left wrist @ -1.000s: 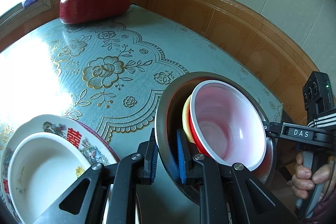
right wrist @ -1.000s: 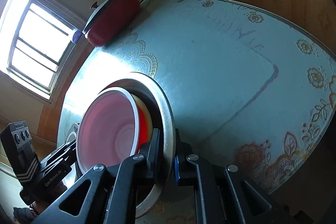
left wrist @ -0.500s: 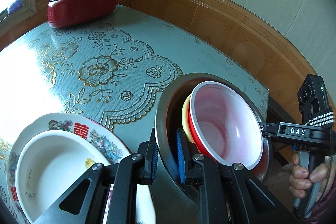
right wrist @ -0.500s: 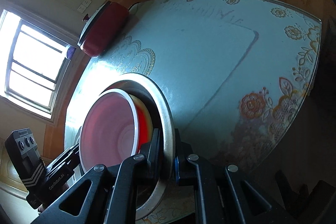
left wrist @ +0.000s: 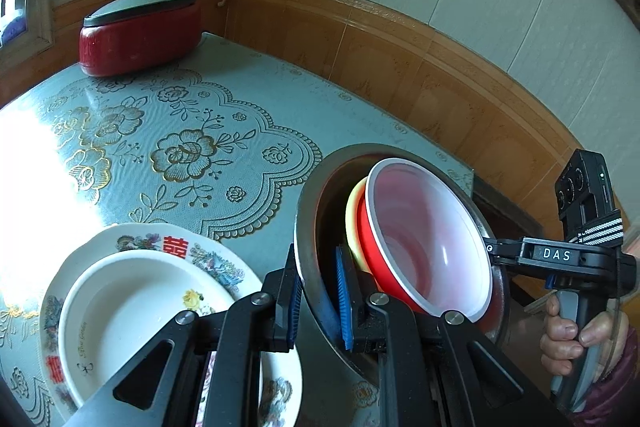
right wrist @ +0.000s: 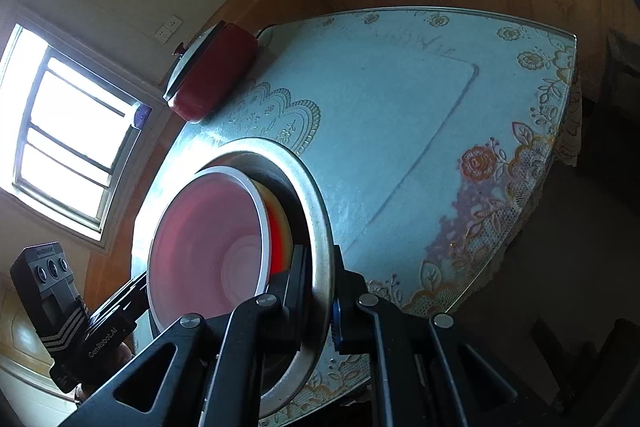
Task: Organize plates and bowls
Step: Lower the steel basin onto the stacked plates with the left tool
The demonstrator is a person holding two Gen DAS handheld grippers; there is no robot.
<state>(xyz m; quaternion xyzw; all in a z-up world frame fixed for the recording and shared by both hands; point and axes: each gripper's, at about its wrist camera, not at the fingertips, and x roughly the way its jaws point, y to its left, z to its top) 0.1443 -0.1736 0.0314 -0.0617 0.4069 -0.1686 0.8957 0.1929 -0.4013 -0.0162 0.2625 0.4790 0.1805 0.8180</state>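
The surface [left wrist: 248, 99] fills most of my left view, covered in a pale blue cloth with gold flowers, and it runs up to a wood-panelled wall. At its far corner sits a red lidded pot [left wrist: 140, 31]. Nearer me, a flowered plate [left wrist: 216, 259] rests flat on the surface with a white bowl [left wrist: 128, 311] nested in it.

Over the surface's edge I have a steel bowl [left wrist: 316, 211] tipped steeply on its side, apparently clear of the surface, though the tilt makes that hard to judge. Inside it sits a red bowl with a white rim [left wrist: 428, 243], and a yellow bowl [left wrist: 354, 211] peeks out behind that one.

My left claw [left wrist: 318, 297] is nearly closed, its blue pads pinching the steel bowl's rim between them. My right claw [right wrist: 318, 293] is likewise clamped tight on the opposite stretch of the same rim, one finger inside the bowl and one outside. From the right view the red bowl's pink inside faces the window [right wrist: 72, 143].
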